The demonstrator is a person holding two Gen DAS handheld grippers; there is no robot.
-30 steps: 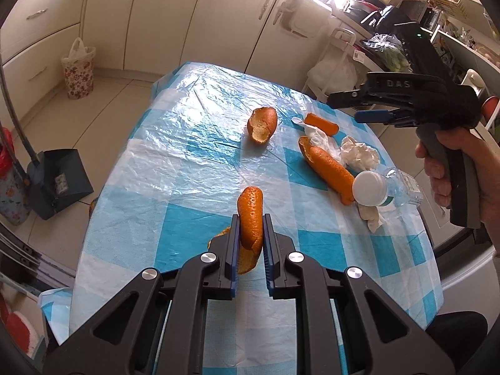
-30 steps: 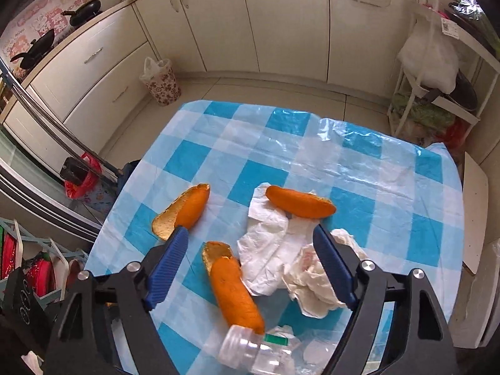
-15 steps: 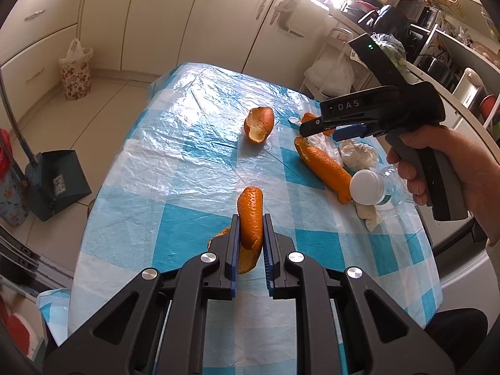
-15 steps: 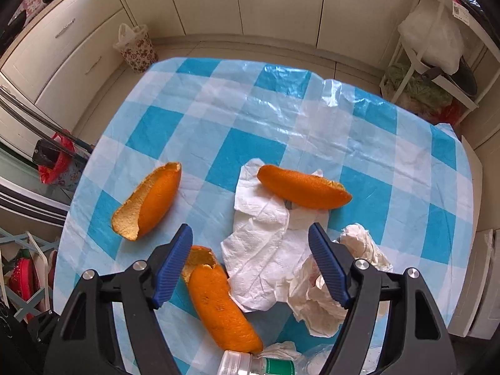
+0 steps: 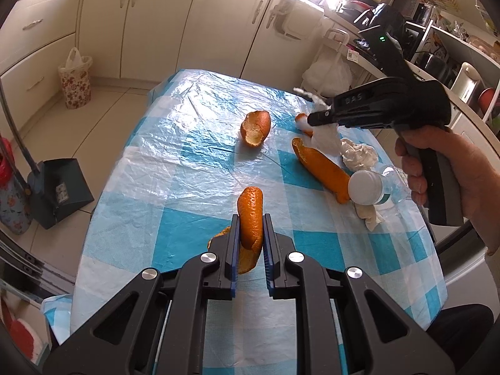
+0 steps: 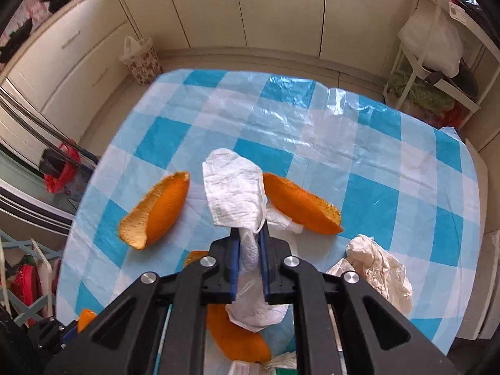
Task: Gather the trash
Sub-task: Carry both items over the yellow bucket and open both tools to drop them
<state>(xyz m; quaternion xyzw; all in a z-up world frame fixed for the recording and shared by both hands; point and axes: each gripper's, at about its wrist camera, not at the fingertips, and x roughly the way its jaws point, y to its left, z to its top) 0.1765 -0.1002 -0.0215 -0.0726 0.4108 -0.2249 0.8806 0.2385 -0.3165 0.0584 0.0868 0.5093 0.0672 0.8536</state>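
My left gripper (image 5: 249, 223) is shut on a curved orange peel (image 5: 249, 201), held just above the blue-checked tablecloth (image 5: 175, 168). My right gripper (image 6: 249, 234) has its jaws closing, and its pads press on a white paper napkin (image 6: 232, 187) that sticks up between them. In the left wrist view that gripper (image 5: 315, 118) is over the table's far right, the napkin (image 5: 325, 137) hanging from it. Loose peels lie left (image 6: 156, 212) and right (image 6: 300, 203) of the napkin, and a third (image 6: 237, 334) lies under the gripper.
A crumpled tissue (image 6: 381, 268) and a clear plastic bottle (image 5: 365, 184) lie at the table's right edge. On the floor stand a floral bin (image 5: 78, 81) with a bag liner and a dark dustpan (image 5: 59, 190). Cabinets ring the room.
The right gripper went from wide open to shut on the napkin, pulling it up off the cloth. The left gripper and its peel have stayed put.
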